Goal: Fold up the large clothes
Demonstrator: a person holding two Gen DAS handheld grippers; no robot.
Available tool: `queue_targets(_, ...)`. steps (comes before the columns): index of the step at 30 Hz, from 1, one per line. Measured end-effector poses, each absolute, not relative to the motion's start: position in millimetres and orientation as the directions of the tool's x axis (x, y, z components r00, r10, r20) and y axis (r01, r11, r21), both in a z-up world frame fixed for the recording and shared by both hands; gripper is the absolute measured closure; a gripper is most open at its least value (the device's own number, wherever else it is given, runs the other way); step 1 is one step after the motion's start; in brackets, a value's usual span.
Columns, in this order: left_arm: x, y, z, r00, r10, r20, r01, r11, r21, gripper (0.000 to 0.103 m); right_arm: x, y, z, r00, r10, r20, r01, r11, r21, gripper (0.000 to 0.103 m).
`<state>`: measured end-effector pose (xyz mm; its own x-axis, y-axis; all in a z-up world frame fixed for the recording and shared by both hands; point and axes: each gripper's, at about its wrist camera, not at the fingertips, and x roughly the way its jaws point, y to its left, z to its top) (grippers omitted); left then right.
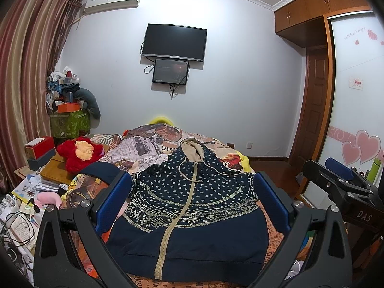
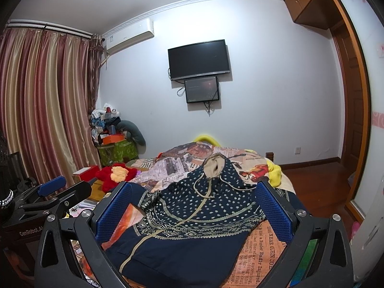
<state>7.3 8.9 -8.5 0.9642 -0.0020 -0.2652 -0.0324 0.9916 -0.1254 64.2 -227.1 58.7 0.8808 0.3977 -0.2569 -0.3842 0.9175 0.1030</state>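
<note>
A navy zip-up hoodie (image 1: 192,211) with pale dots, a patterned band and a beige-lined hood lies face up on the bed, hood pointing away from me. My left gripper (image 1: 192,192) hovers above its lower half, jaws wide apart, nothing between them. In the right wrist view the same hoodie (image 2: 192,216) lies a little askew, and my right gripper (image 2: 193,196) stands open over it, empty. The right gripper (image 1: 340,182) also shows at the right edge of the left wrist view, and the left gripper (image 2: 55,192) at the left edge of the right wrist view.
The bed carries a newspaper-print quilt (image 1: 144,144). A red plush toy (image 1: 79,153), boxes and books crowd the left side. A cluttered pile (image 1: 64,100) stands by the curtain. Wooden floor (image 2: 319,180) and a wardrobe door (image 1: 355,110) lie to the right.
</note>
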Motion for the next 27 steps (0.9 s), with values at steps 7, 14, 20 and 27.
queue_targets(7,9.5,8.6,-10.9,0.964,-0.002,-0.266,-0.033,0.992,-0.126,0.001,64.7,-227.3,59.0,0.880,0.398,-0.258,-0.385,0.917,0.103,0.000)
queue_targets(14,10.3,8.5,-13.6,0.964,-0.002,-0.267,-0.033,0.991,-0.128,0.001,65.0,-227.4,57.5,0.880,0.399,-0.259,-0.385,0.917,0.103,0.000)
queue_targets(20,10.7,8.9,-14.9,0.964,-0.002,-0.266,-0.034,0.991,-0.130,0.001,64.9,-227.2,58.0,0.879,0.399,-0.260,-0.385,0.917,0.104,0.000)
queue_targets(27,11.6,8.8,-16.9,0.964,-0.003,-0.266,-0.034,0.990,-0.135,0.001,65.4,-227.2,58.1,0.880,0.399,-0.259,-0.385,0.917,0.103,0.000)
